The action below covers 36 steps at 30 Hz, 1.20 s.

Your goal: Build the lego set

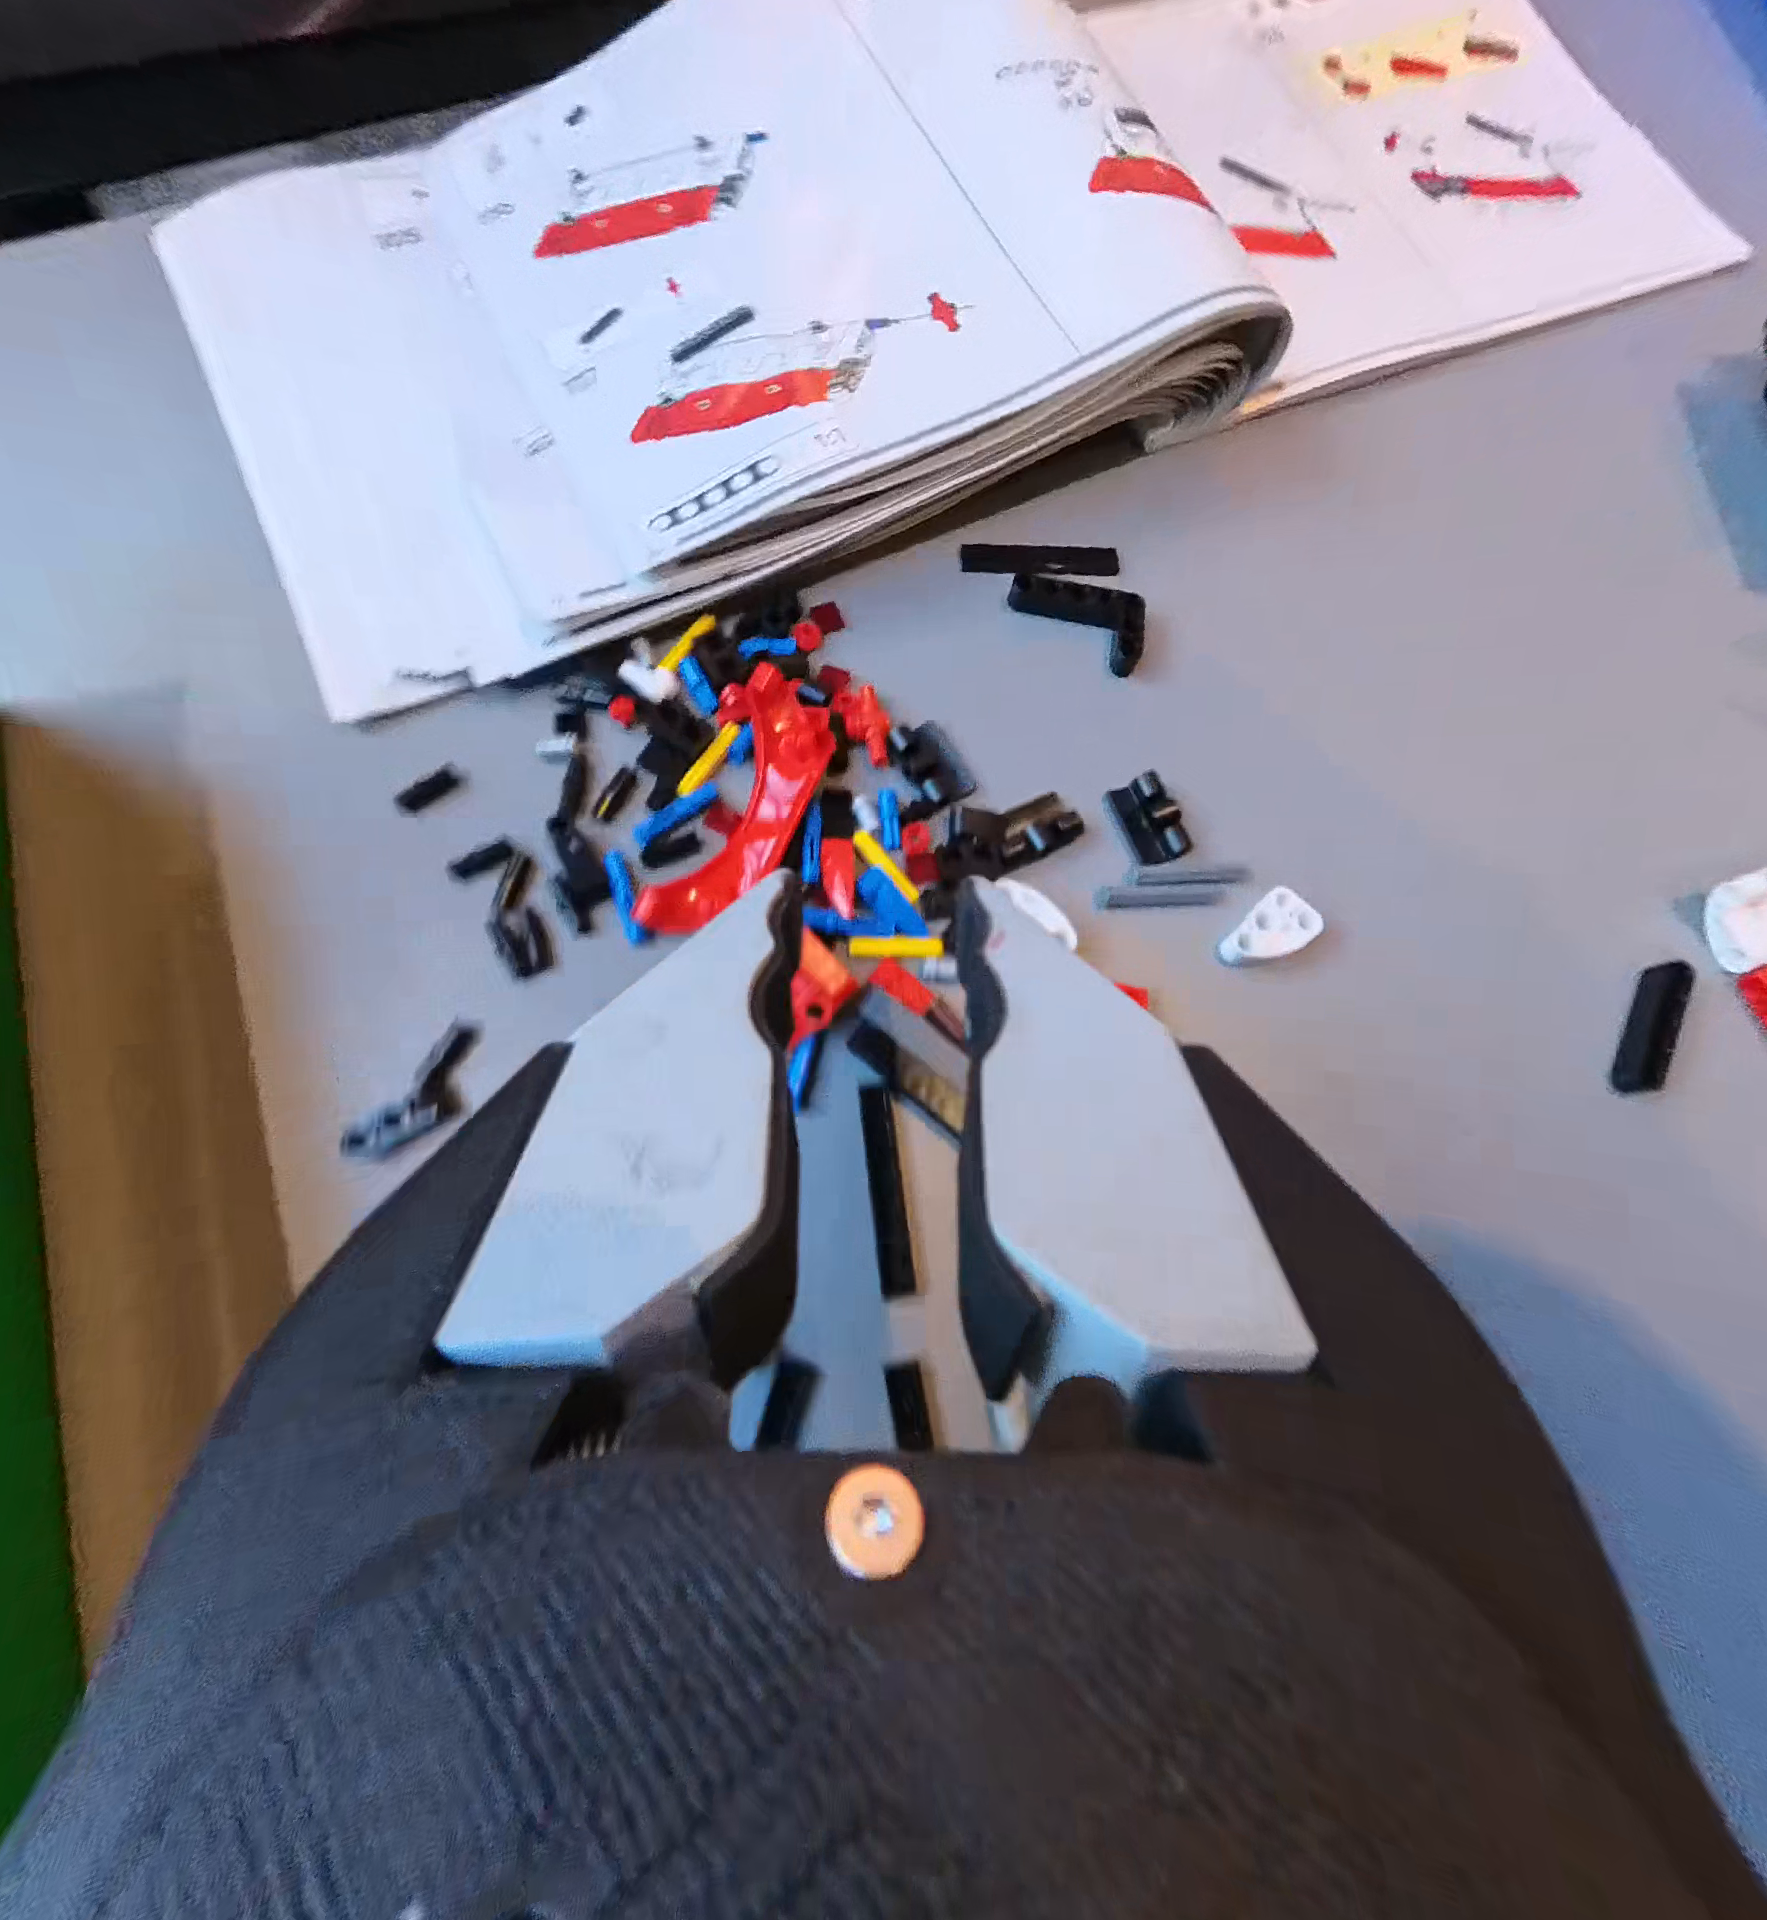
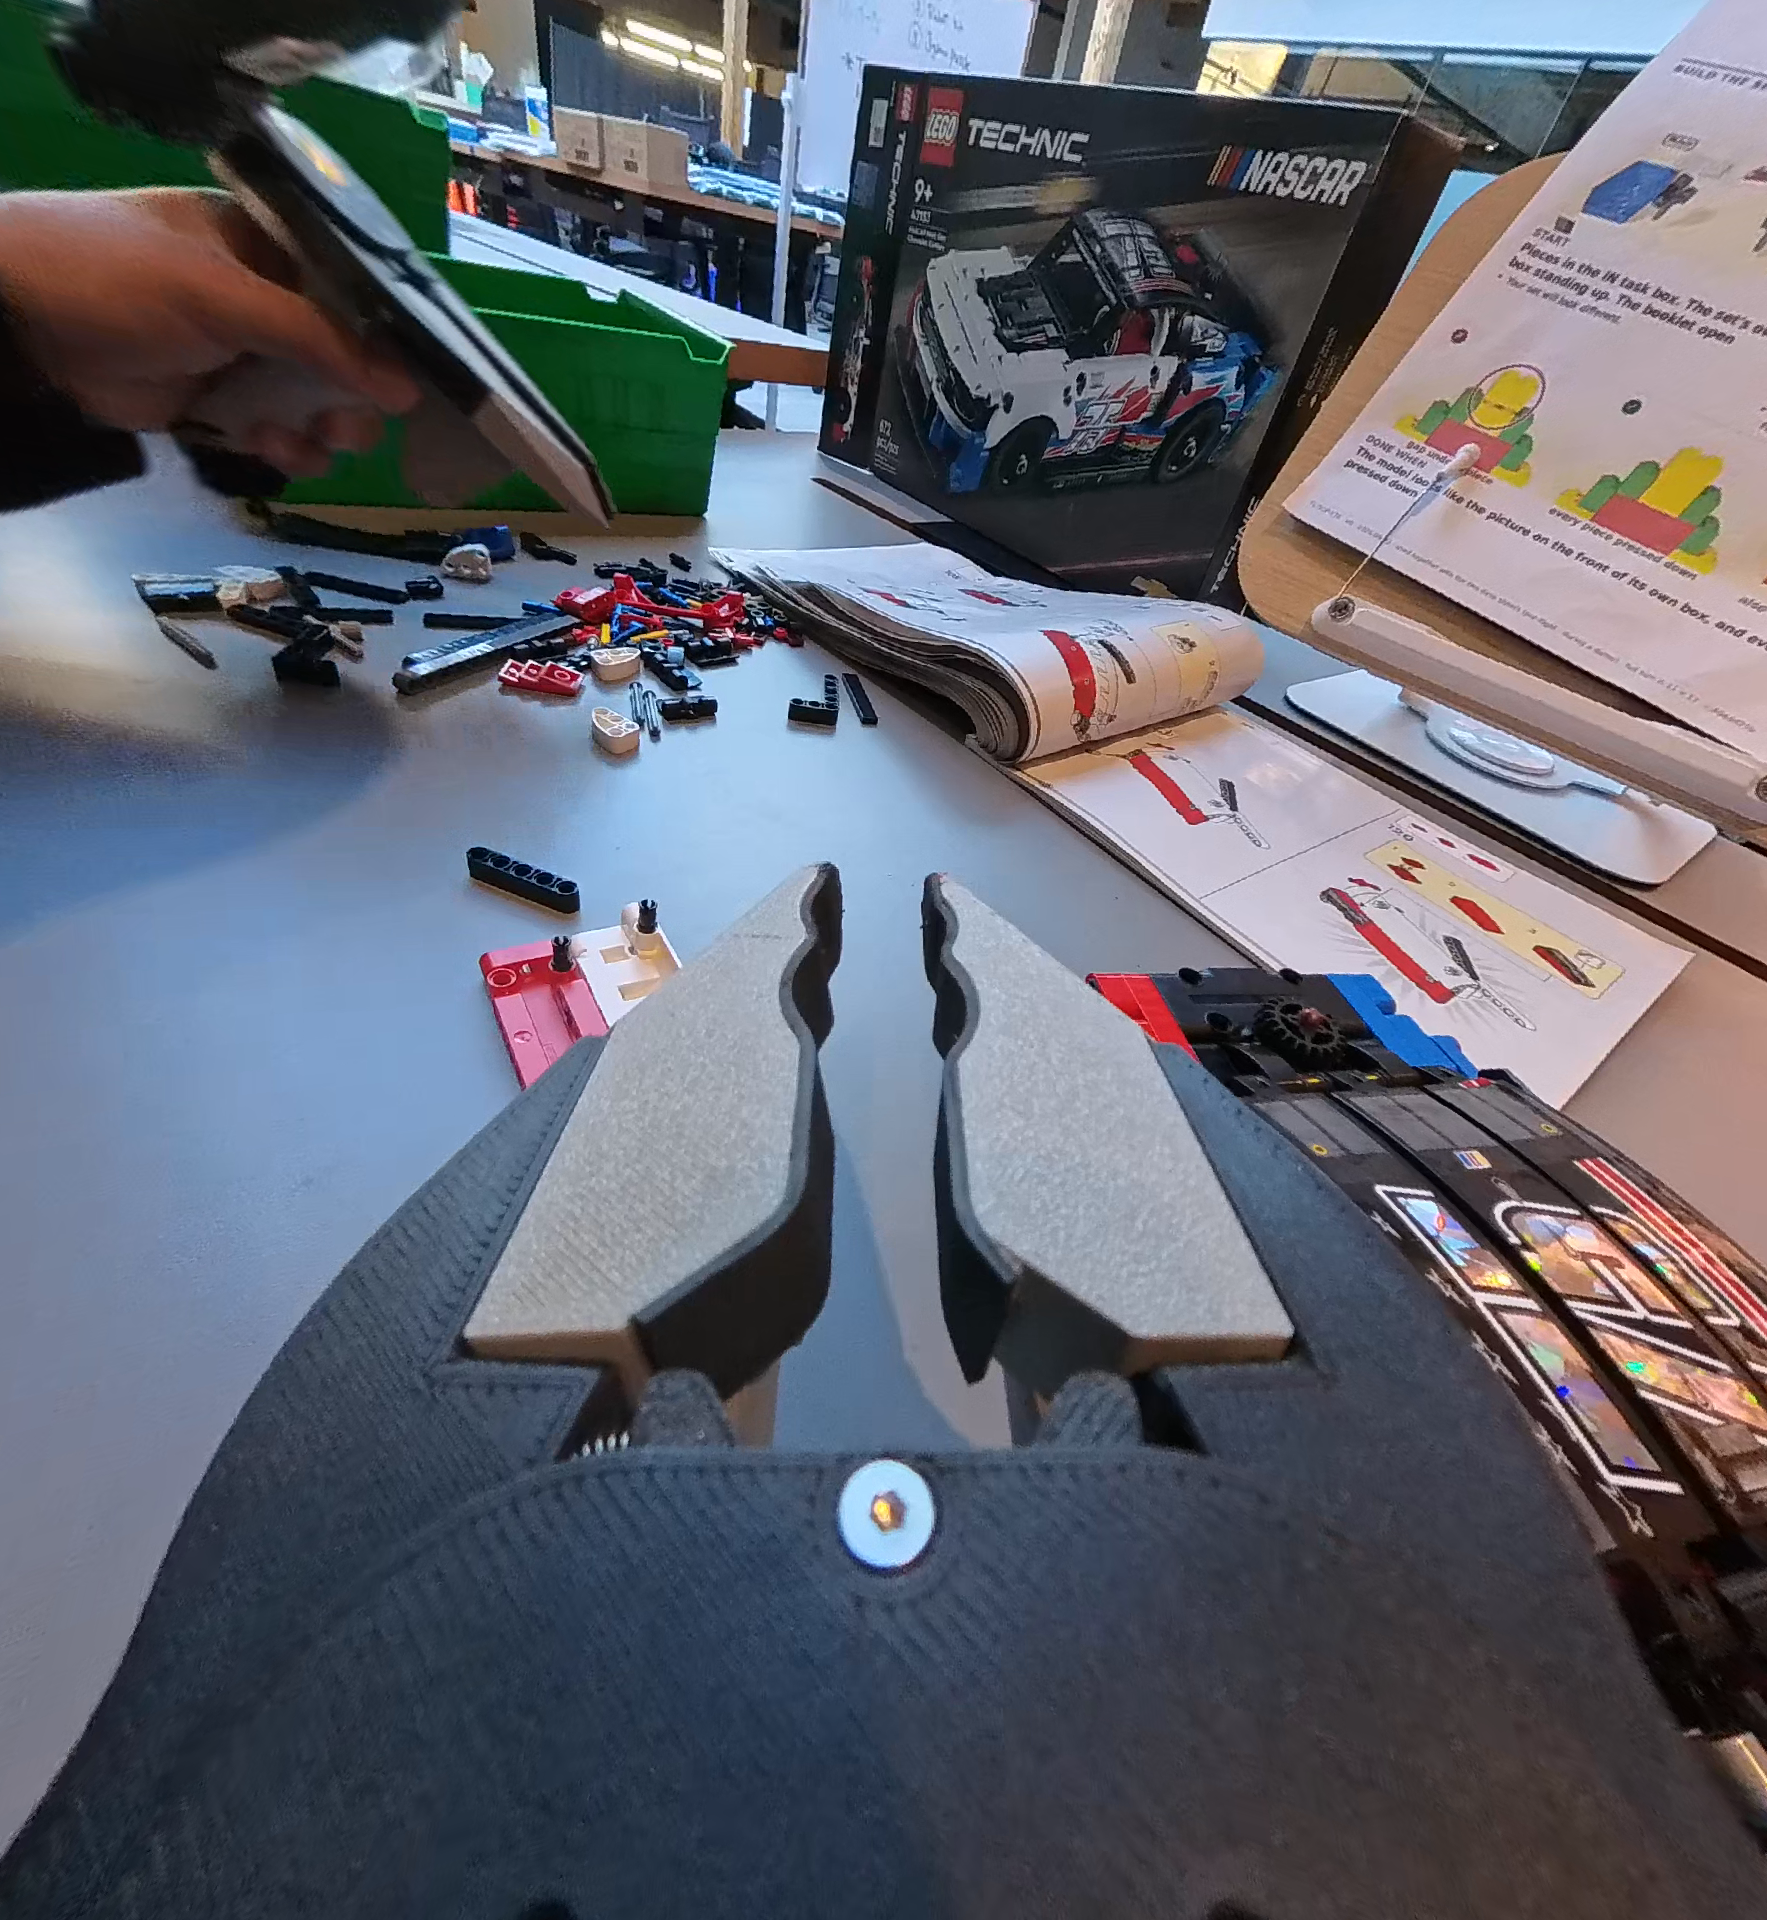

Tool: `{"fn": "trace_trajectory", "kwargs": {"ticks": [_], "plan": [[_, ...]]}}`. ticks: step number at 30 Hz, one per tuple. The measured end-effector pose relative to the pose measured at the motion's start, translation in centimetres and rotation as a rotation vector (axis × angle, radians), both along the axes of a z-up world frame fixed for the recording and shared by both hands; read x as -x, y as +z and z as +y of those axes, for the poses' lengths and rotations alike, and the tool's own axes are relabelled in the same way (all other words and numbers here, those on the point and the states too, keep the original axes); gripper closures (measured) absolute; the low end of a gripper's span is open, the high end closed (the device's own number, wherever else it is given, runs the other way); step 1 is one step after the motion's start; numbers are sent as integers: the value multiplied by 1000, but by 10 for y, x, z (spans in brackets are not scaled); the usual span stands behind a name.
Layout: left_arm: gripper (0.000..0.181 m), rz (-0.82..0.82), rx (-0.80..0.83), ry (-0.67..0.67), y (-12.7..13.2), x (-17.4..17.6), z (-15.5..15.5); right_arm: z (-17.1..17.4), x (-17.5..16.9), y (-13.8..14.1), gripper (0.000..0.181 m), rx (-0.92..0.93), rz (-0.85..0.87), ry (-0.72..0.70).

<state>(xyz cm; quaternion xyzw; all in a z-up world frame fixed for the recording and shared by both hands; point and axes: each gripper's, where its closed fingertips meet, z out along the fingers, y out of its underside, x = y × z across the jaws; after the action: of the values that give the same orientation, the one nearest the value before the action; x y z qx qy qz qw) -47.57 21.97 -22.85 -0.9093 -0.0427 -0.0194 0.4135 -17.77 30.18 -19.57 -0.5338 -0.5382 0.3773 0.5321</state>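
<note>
On the grey table [image 1: 1378, 1195], just in front of the open instruction booklet [image 1: 713, 343], lies the heap of loose lego pieces [image 1: 765, 800]: red, blue, yellow and black bits piled together, with a long curved red panel [image 1: 754, 821] on top. Scattered around the heap are black beams, among them an L-shaped black beam [image 1: 1087, 613] close to the booklet's folded edge, two grey axles [image 1: 1170, 888] and a white triangular piece [image 1: 1271, 925].

Directly over the near edge of the heap hangs the left gripper [image 1: 874, 914], fingers parted, with small red and blue pieces showing in the gap; whether they are touched cannot be told. In the right wrist view this gripper [image 2: 588, 504] appears farther off, held by a person's hand [image 2: 183, 322], its tip low over the far side of the heap [image 2: 640, 623] and in front of a green bin [image 2: 588, 395].

Further from the heap, towards the camera, the right gripper [image 2: 884, 894] hovers just above bare table with its fingers apart and nothing between them. Just beside its left finger lies a red-and-white flat assembly [image 2: 567, 987], with a short black beam [image 2: 523, 880] between that and the heap. On its other side sits the partly built car model [image 2: 1378, 1091], black with red and blue parts, overlapping a booklet page.

Behind the booklet [image 2: 1066, 665] stands the set's box [image 2: 1118, 312], upright, and next to it a printed sheet on a stand [image 2: 1585, 416].
</note>
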Motion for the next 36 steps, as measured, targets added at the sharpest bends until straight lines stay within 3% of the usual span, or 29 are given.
{"fn": "trace_trajectory", "kwargs": {"ticks": [5, 11, 29, 36], "plan": [[169, 97, 91, -257, -15, -7, 46, 1, -1, 1, 168, 4, 10, -3], [166, 156, 220, -342, -40, -2, 62, 2, -2, 2, 168, 21, 21, -1], [173, 217, 278, -322, -52, 3, 61, 4, -5, 7, 168, 68, 61, 12], [174, 377, 131, -342, -22, -8, 56, 5, -5, 7, 168, 68, 64, 12]]}}
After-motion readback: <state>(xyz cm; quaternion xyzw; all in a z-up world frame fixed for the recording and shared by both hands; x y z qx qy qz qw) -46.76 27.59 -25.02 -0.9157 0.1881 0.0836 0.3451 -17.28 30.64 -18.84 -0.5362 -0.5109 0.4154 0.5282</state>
